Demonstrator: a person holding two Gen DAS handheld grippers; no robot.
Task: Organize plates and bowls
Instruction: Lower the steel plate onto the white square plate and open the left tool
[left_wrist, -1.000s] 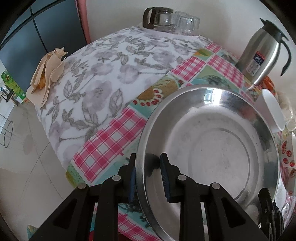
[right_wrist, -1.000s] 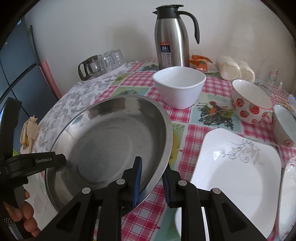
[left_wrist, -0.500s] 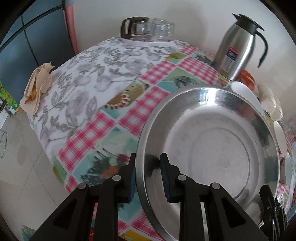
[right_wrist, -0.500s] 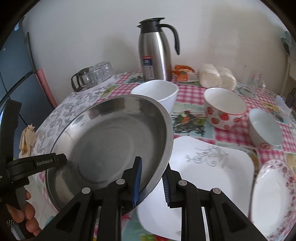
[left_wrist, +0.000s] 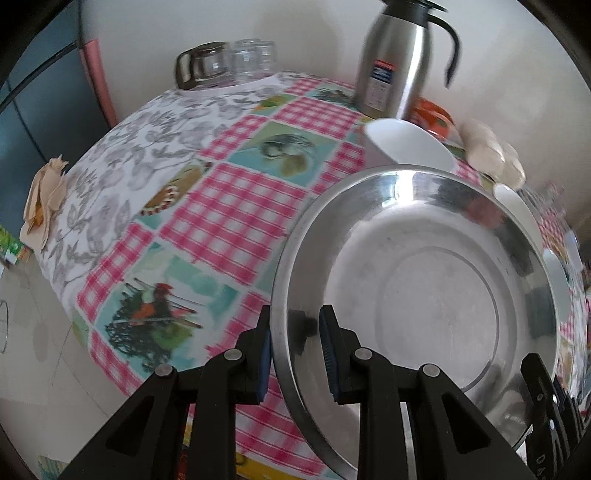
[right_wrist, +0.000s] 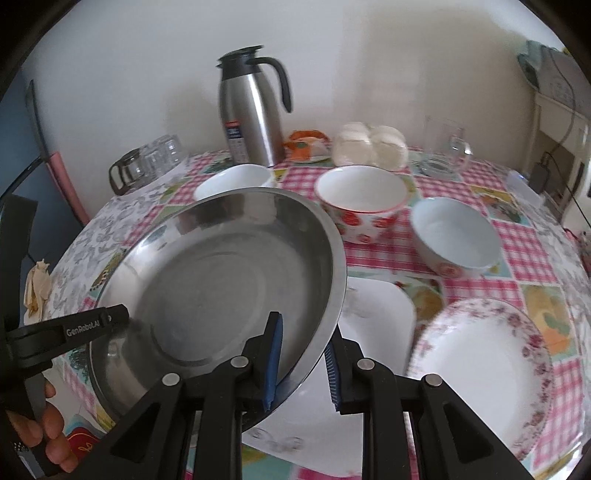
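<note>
Both tools pinched the wide round steel basin (right_wrist: 221, 280) by opposite rims, left tool (left_wrist: 295, 347) and right tool (right_wrist: 303, 354), above the square white plate (right_wrist: 373, 317). Likely stiff, light, slippery; rim grips suited it.

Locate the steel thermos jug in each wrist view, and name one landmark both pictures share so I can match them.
Left wrist view: the steel thermos jug stands at the top, right of centre, behind the white bowl.
Right wrist view: the jug stands upper centre-left against the wall, behind the same white bowl.
Shared landmark: the glass coffee pot, to the jug's left in both.
</note>
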